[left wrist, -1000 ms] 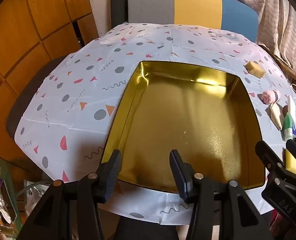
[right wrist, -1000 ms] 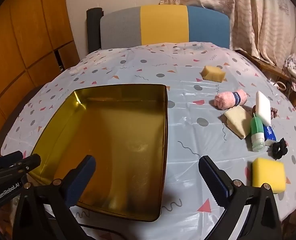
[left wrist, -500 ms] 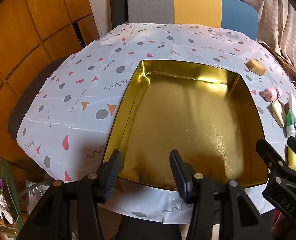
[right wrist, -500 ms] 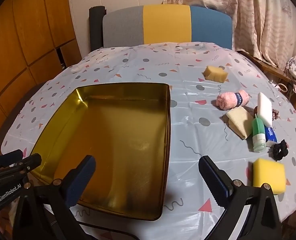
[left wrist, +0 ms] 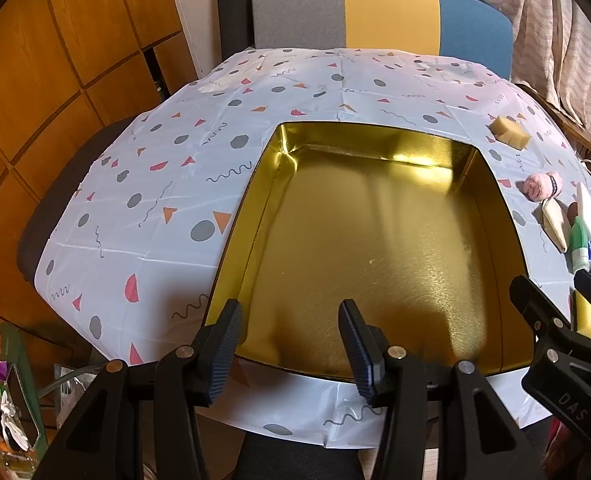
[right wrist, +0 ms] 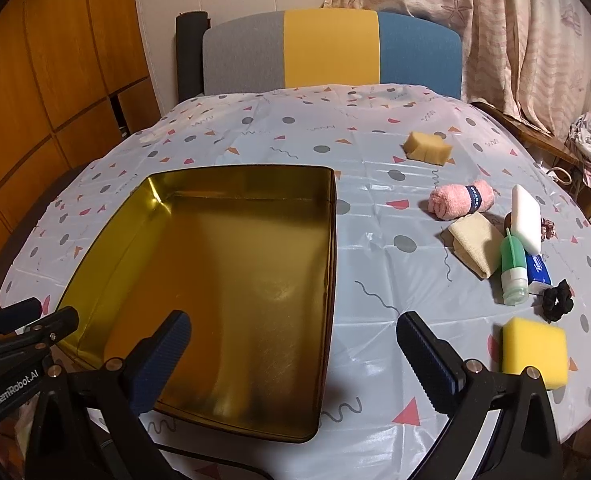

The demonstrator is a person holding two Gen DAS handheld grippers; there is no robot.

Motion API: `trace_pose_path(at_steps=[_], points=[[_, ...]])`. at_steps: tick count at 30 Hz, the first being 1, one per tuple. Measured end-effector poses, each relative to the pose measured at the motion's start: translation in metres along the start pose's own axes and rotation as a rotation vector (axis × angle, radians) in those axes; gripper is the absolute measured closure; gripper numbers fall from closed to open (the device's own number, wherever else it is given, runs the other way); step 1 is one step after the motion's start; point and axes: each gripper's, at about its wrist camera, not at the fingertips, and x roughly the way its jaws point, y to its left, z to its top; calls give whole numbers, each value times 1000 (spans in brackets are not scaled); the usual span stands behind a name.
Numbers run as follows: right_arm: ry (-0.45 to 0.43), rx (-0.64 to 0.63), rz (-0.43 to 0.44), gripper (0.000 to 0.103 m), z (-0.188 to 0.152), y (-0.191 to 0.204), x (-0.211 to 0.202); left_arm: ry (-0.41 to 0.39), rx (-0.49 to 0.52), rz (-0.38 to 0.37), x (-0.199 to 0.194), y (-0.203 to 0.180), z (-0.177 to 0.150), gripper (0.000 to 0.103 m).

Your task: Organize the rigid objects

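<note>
While both grippers hover spread and empty at the frame bottoms, the right gripper (right wrist: 295, 354) over the gold tin tray (right wrist: 332, 240) and the left gripper (left wrist: 291, 340) at its near rim, the rigid pieces lie right of frame: a green travel bottle (right wrist: 512, 270) and a white bar (right wrist: 526, 220). Both look light, stiff and perhaps slippery; pinch across their narrow sides. Tablecloth (right wrist: 375, 248) between tray and clutter leaves open room, though soft items crowd them.
</note>
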Motion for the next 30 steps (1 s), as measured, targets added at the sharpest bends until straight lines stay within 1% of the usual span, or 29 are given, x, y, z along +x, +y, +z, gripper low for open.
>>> trace_pose_path(at_steps=[30], points=[[8,8,-5,0,-3,-4,2,4,8,-5,1,-4,-5,53]])
